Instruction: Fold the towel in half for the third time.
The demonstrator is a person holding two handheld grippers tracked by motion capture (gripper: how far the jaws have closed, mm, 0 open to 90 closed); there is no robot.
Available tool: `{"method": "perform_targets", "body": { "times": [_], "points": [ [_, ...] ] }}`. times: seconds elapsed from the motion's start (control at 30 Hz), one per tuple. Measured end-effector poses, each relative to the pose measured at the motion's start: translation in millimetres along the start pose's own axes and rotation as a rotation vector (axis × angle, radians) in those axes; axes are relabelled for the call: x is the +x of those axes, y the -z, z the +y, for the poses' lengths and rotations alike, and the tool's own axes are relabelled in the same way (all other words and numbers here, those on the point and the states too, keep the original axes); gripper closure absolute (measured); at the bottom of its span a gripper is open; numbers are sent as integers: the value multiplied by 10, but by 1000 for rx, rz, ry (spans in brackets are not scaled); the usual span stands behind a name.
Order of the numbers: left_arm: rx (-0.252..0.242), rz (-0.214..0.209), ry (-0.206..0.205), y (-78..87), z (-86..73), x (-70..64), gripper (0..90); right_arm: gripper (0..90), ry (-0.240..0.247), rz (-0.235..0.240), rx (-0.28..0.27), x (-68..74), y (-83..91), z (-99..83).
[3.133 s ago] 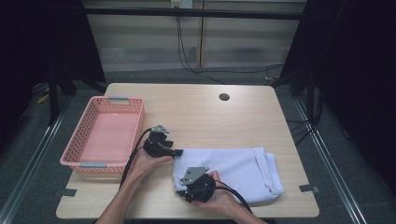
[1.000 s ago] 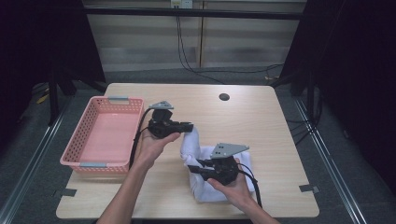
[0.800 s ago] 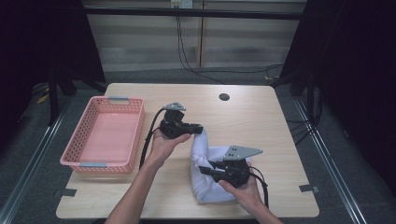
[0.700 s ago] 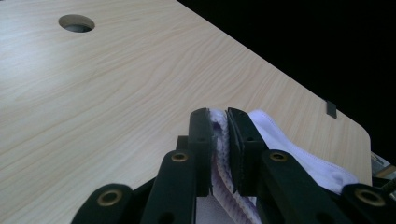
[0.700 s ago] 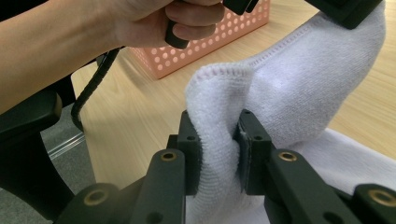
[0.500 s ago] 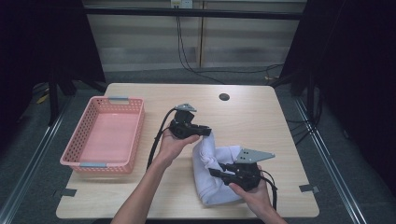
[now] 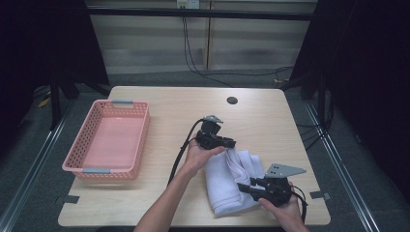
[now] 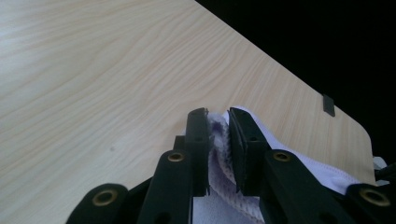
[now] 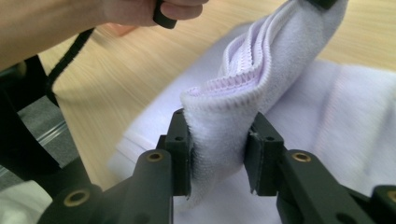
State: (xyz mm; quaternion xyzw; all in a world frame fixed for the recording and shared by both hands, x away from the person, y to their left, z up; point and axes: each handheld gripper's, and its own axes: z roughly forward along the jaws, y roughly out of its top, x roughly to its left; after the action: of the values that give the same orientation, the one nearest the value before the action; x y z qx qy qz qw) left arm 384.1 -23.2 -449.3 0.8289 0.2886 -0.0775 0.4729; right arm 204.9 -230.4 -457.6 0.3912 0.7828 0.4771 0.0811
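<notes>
Both tongs grip the white towel (image 7: 227,181) in the high view: the left tongs (image 7: 231,143) pinch its far end, the right tongs (image 7: 241,187) its near part, and the towel lies bunched on the worktop (image 7: 270,121) between them, well apart from the pink basket (image 7: 87,164). Seen from the left gripper view, the left tongs (image 8: 218,116) are nearly closed on a thin fold of towel (image 8: 219,158). Along the right gripper view, the right tongs (image 9: 218,126) clamp a thick fold of towel (image 9: 224,112), jaws partly apart around it.
</notes>
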Motion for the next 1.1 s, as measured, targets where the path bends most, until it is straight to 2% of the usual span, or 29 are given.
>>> {"method": "perform_targets", "body": {
  "times": [0.1,0.17,0.23,0.3,0.33,0.4,0.47,0.53,0.6,0.7,0.77,0.8,0.87,0.93,0.97,1.0,1.07,1.1],
  "points": [
    [-15,5,-14,-165,6,-68,798,675,-17,-34,25,-64,54,-76],
    [4,6,-24,-310,8,-115,799,668,-31,-48,47,-106,86,-118],
    [-3,-22,-17,-428,-3,-134,783,572,-38,-61,64,-124,129,-171],
    [-11,-35,-6,-462,-1,-145,730,515,-52,-77,65,-160,197,-233],
    [-11,-45,-19,-455,5,-148,705,482,-60,-73,63,-182,232,-255],
    [-20,-41,-32,-403,27,-154,608,405,-61,-96,53,-212,292,-268],
    [-40,-10,-22,-310,51,-154,501,373,-47,-103,54,-235,334,-248],
    [-70,-1,-29,-158,60,-144,463,332,-50,-111,35,-273,369,-191],
    [-69,32,-37,2,34,-141,434,321,-45,-124,29,-337,368,-99],
    [-60,34,-58,211,-113,-157,463,281,-39,-144,31,-472,269,94],
    [-47,50,-66,308,-249,-198,485,263,-41,-161,39,-564,133,238],
    [-37,41,-70,345,-316,-219,494,261,-35,-158,45,-602,53,313],
    [-10,42,-96,417,-443,-287,505,244,-23,-182,62,-679,-126,444],
    [10,18,-111,477,-553,-369,511,245,-23,-187,82,-758,-294,545],
    [13,0,-117,501,-616,-419,511,246,-19,-206,87,-785,-363,579],
    [31,-24,-128,514,-683,-477,508,262,-18,-218,104,-814,-426,603],
    [60,-62,-161,518,-828,-610,498,357,-21,-258,133,-867,-510,611],
    [86,-57,-186,518,-895,-676,489,482,-26,-258,140,-897,-524,598]
  ]
}}
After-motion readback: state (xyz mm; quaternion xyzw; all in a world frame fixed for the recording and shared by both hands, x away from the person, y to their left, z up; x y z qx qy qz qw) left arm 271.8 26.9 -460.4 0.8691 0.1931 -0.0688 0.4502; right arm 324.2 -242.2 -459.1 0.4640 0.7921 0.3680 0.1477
